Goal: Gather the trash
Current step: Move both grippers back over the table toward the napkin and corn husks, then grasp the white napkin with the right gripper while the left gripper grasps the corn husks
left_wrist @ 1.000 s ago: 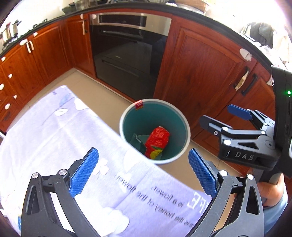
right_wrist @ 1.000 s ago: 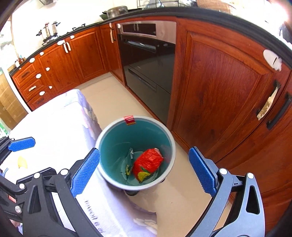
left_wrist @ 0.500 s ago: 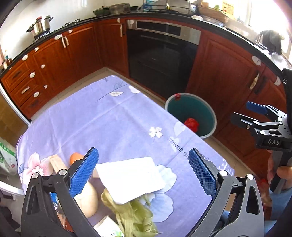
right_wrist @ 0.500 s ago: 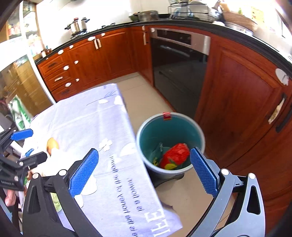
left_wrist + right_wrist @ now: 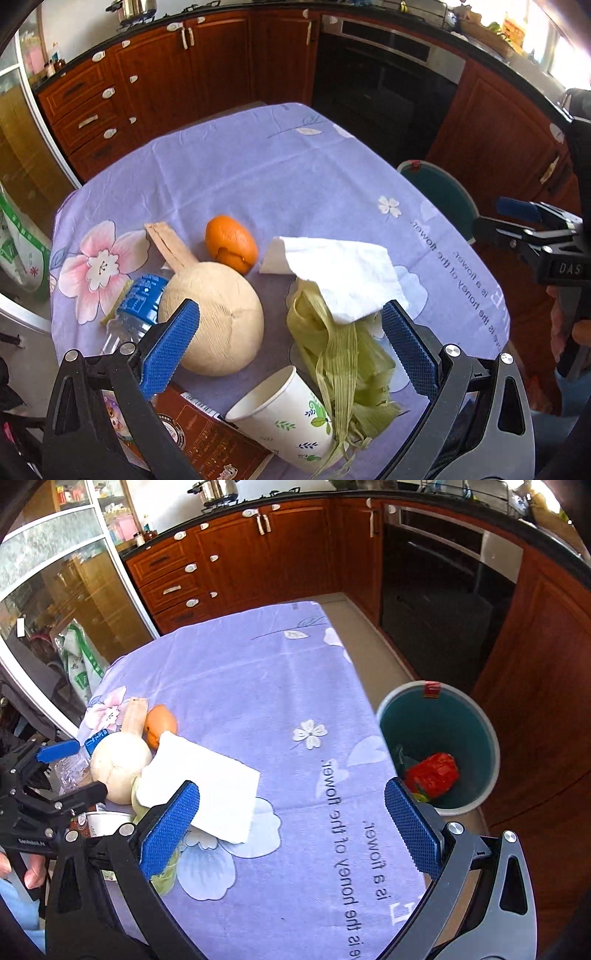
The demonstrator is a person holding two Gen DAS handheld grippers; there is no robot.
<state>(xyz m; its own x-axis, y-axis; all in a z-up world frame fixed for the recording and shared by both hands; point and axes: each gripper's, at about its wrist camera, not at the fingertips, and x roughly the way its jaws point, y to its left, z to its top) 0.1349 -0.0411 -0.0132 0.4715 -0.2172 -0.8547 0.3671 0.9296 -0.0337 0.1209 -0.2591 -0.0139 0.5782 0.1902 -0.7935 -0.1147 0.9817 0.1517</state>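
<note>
We read "is a flower." and "honey of the flower." printed upside down on the purple tablecloth (image 5: 280, 173), toward four o'clock in the left wrist view. At three o'clock, the right gripper (image 5: 517, 218) bears "DAS". In the right wrist view, at nine o'clock, the left gripper (image 5: 70, 766) carries small white lettering, perhaps "GenRobot.AI". The bottle (image 5: 136, 306) label's print is too small.

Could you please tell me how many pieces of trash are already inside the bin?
2 show: a red wrapper lying at the bottom of the bin, and a dark greenish scrap beside it against the wall nearest the table. More may be hidden underneath.
</note>
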